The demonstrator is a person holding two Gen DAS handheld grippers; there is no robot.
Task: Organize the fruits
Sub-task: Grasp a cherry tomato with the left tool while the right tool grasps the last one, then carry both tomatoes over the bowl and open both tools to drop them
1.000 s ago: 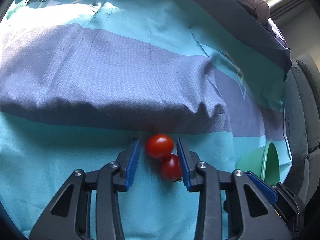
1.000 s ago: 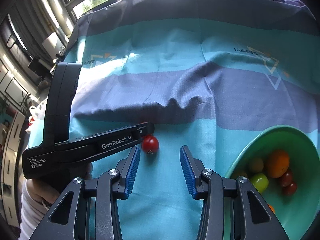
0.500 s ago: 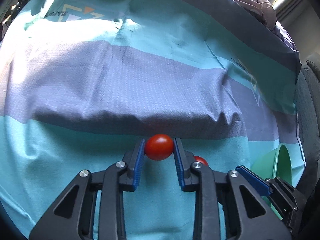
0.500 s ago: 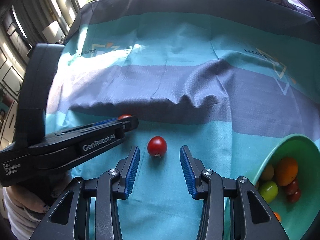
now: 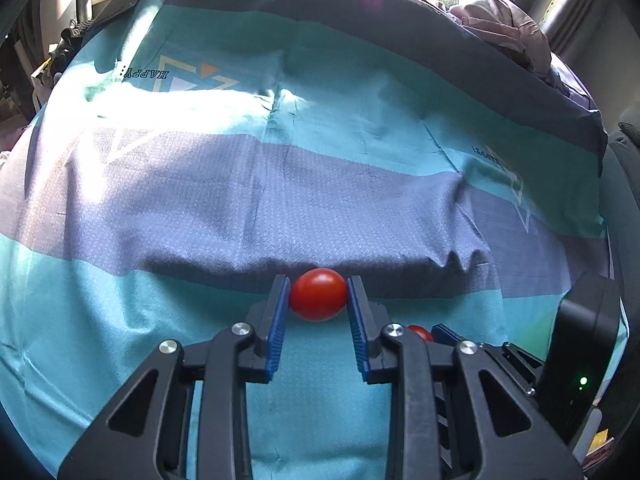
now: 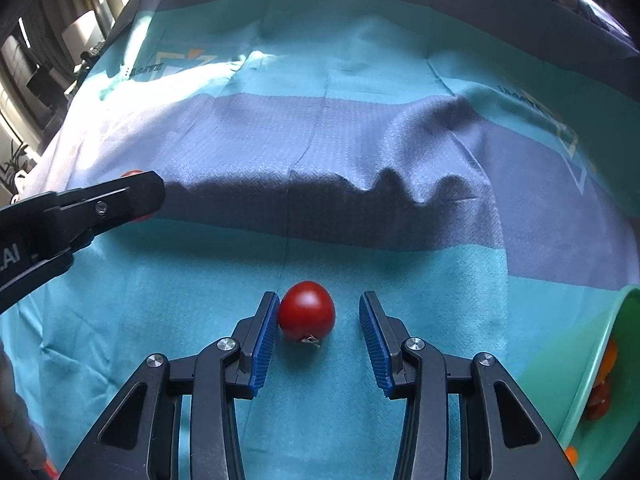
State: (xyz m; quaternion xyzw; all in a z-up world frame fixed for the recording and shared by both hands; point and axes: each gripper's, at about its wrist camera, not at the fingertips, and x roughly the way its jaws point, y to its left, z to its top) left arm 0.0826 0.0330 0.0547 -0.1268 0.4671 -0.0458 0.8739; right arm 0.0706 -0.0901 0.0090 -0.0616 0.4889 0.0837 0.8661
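Note:
My left gripper (image 5: 318, 300) is shut on a red cherry tomato (image 5: 318, 294) and holds it above the teal and grey cloth (image 5: 280, 208). It also shows from the side in the right wrist view (image 6: 136, 196). My right gripper (image 6: 318, 320) is open around a second red tomato (image 6: 307, 312) that lies on the cloth, close to the left finger. That tomato peeks out in the left wrist view (image 5: 419, 332) beside the right gripper's blue tip. A green bowl (image 6: 592, 352) with orange and red fruits sits at the right edge.
The cloth has a raised fold (image 6: 380, 196) across its middle, just beyond both tomatoes. A pile of pinkish fabric (image 5: 504, 28) lies at the far right. A dark seat (image 5: 624, 184) borders the right side.
My left gripper closed on its tomato and lifted it off the cloth, moving left. My right gripper moved forward so the second tomato now sits between its open fingers.

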